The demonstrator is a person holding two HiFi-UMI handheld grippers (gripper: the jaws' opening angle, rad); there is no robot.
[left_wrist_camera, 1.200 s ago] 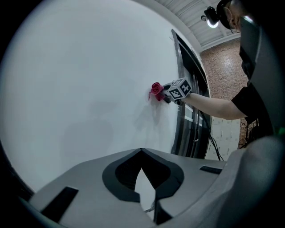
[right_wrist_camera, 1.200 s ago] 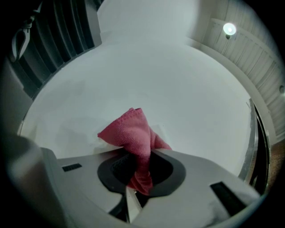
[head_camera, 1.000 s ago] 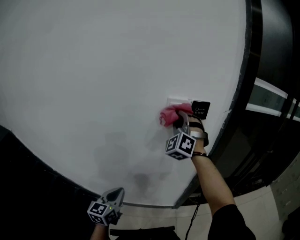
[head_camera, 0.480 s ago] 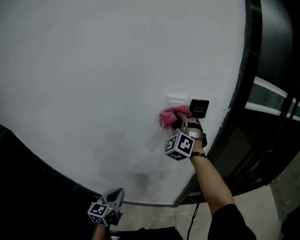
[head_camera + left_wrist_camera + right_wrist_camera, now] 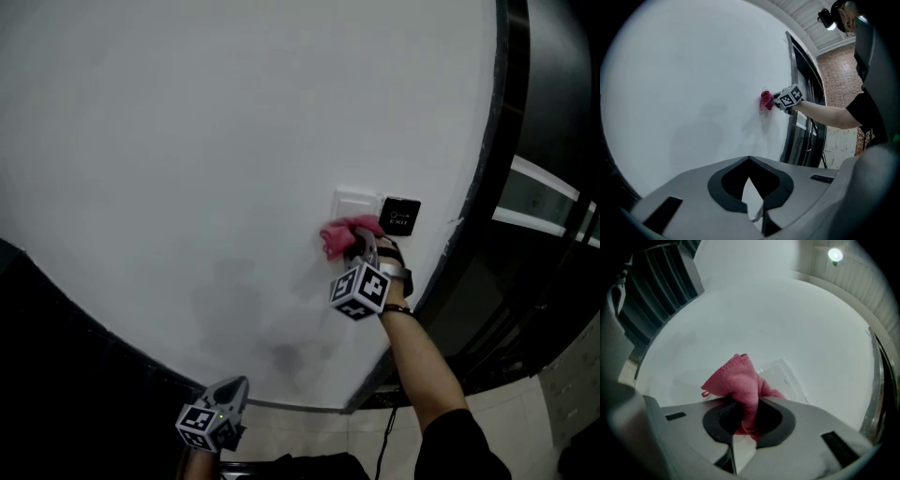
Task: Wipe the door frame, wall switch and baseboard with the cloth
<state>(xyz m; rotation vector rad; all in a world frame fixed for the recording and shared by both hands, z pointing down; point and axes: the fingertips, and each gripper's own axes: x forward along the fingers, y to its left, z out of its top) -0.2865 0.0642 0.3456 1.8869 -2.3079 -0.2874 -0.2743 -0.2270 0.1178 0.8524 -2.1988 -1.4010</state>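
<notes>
Between the jaws of the right gripper sits one pink cloth: they are clamped on its bunched lower part, and the free upper part stands up past the tips as a peaked fold. That fold is pressed to the wall, against the lower left corner of a white wall switch.

From the head view, the right gripper is held up to the wall near its right edge, with the cloth just below the white switch plate. Two plates are fixed here side by side: the white one, and to its right a black exit button. A dark door frame runs along the wall's right edge, near the black plate.

Each gripper carries one marker cube: the right one sits just below the cloth, at the end of a bare forearm. The left one is down by the wall's bottom edge.

Well apart from the switch, the left gripper hangs low; its jaws are together with nothing between them, pointing up at the bare wall.
</notes>
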